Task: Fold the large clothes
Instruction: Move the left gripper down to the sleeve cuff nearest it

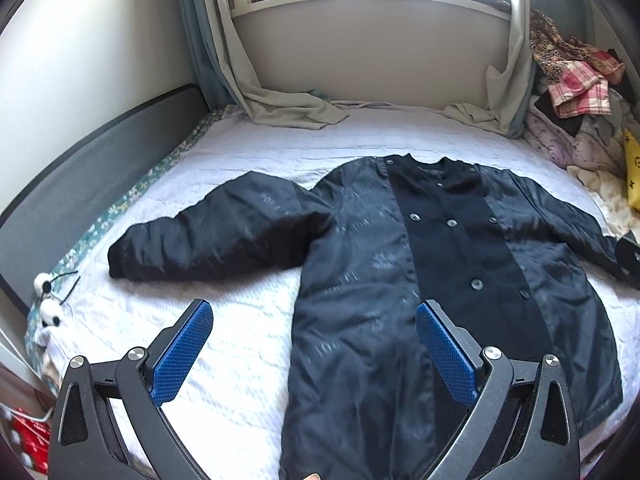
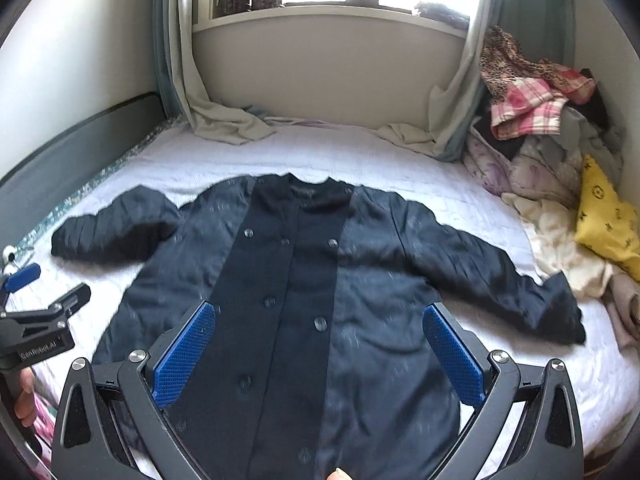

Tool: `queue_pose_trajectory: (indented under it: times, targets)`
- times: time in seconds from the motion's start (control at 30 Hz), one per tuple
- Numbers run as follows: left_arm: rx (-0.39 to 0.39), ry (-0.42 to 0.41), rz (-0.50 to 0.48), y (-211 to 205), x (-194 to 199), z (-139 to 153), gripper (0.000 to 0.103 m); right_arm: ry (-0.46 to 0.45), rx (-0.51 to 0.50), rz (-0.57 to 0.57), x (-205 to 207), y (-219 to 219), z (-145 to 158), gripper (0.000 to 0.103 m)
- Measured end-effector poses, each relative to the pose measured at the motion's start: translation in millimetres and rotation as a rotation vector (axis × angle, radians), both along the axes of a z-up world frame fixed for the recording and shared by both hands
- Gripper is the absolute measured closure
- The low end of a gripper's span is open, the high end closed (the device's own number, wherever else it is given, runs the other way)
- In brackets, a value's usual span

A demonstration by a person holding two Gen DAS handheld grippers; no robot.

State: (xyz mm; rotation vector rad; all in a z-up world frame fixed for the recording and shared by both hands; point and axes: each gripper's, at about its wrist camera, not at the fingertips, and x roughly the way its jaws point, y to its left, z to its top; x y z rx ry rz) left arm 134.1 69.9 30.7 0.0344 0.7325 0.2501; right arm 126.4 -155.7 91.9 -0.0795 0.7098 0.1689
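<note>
Left gripper (image 1: 314, 354): jaws spread wide, blue pads facing each other, nothing between them. It hangs above the lower left part of the coat, one finger over bare bedding, the other over the dark fabric near the button band. Right gripper (image 2: 318, 356): likewise spread wide and empty, poised over the coat's lower front, straddling the centre placket.

The black coat (image 2: 304, 280) lies face up and spread flat on the bed (image 2: 400, 160), buttoned, collar toward the window wall and hem toward the grippers. Its long axis runs straight away from both tools. The left sleeve (image 1: 216, 232) angles outward and back toward the left gripper's side; the right sleeve (image 2: 500, 280) stretches out toward the pile of clothes (image 2: 540, 140) at the bed's right edge, cuff lying near that pile.

Judgement: no fold appears started. Each sleeve lies ahead of and outboard of its own-side gripper, so the left tool is the nearer to the left sleeve and the right tool to the right sleeve. The heaped laundry close to the right cuff could snag on a sweep inward.
</note>
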Motion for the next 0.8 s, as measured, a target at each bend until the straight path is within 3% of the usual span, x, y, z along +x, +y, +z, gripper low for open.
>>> queue_pose_trajectory:
  times: [0.17, 0.3, 0.5, 0.67, 0.8]
  targets:
    - [0.023, 0.013, 0.016, 3, 22, -8, 0.001, -0.023, 0.002, -0.005, 29, -5, -17, 0.000]
    - [0.018, 0.044, 0.039, 10, 38, -23, 0.001, 0.063, 0.027, -0.011, 48, -19, -47, 0.000]
    - [-0.002, 0.095, 0.088, 25, 58, -40, 0.001, 0.106, 0.044, -0.035, 66, -28, -63, 0.000]
    - [-0.063, 0.143, 0.138, 47, 73, -42, 0.001, 0.090, 0.024, -0.041, 74, -25, -64, 0.000]
    - [-0.218, 0.184, 0.142, 79, 92, -34, 0.001, 0.078, 0.010, -0.038, 79, -21, -63, 0.000]
